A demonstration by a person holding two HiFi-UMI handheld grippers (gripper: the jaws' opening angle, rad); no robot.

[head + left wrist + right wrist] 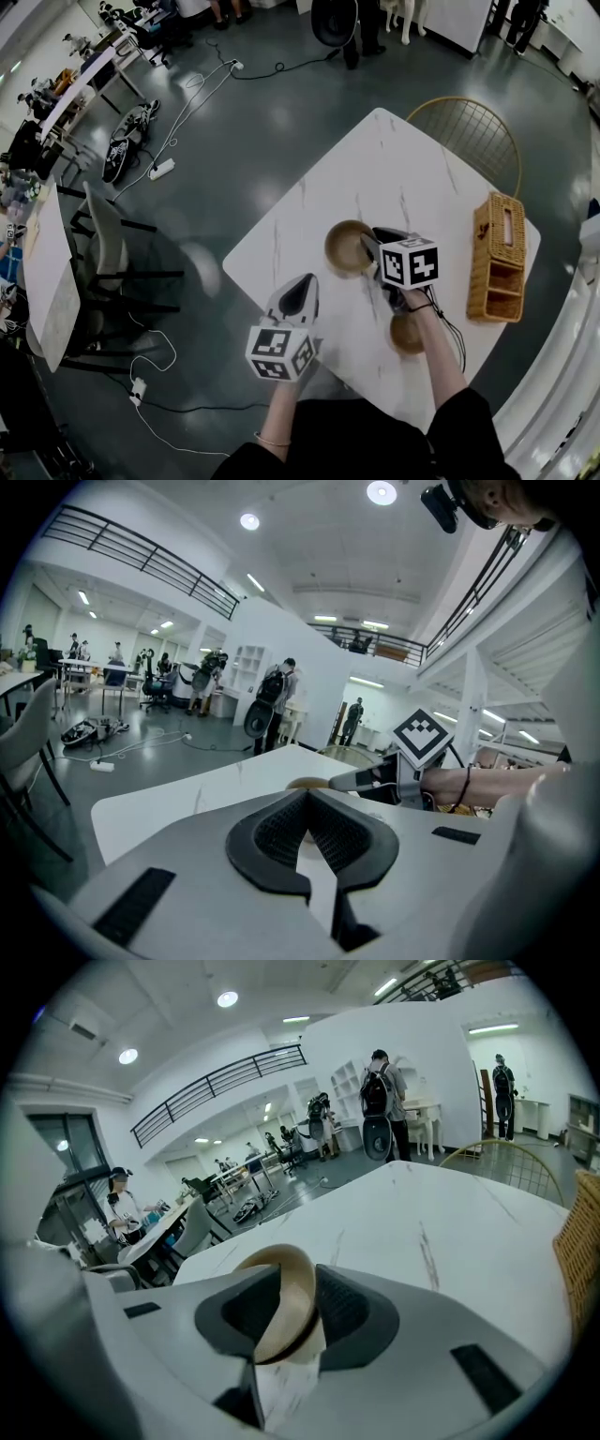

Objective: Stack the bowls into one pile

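Note:
A tan bowl (343, 247) stands upright on the white marble table (375, 159). My right gripper (367, 247) is at the bowl's right rim. In the right gripper view that rim (287, 1309) runs between the jaws with a gap to the left pad, so my right gripper (295, 1276) is open around it. A second, smaller tan bowl (405, 335) sits nearer to me, partly under my right forearm. My left gripper (304, 283) hovers at the table's near-left edge, its tips together and nothing in it (306, 797). In that view the bowl (302, 784) shows just past them.
A wicker basket (497, 258) stands at the table's right edge, also seen as the wicker basket (577, 1241) in the right gripper view. A gold wire chair (469, 131) is behind the table. A grey chair (103, 230) and cables lie on the floor to the left.

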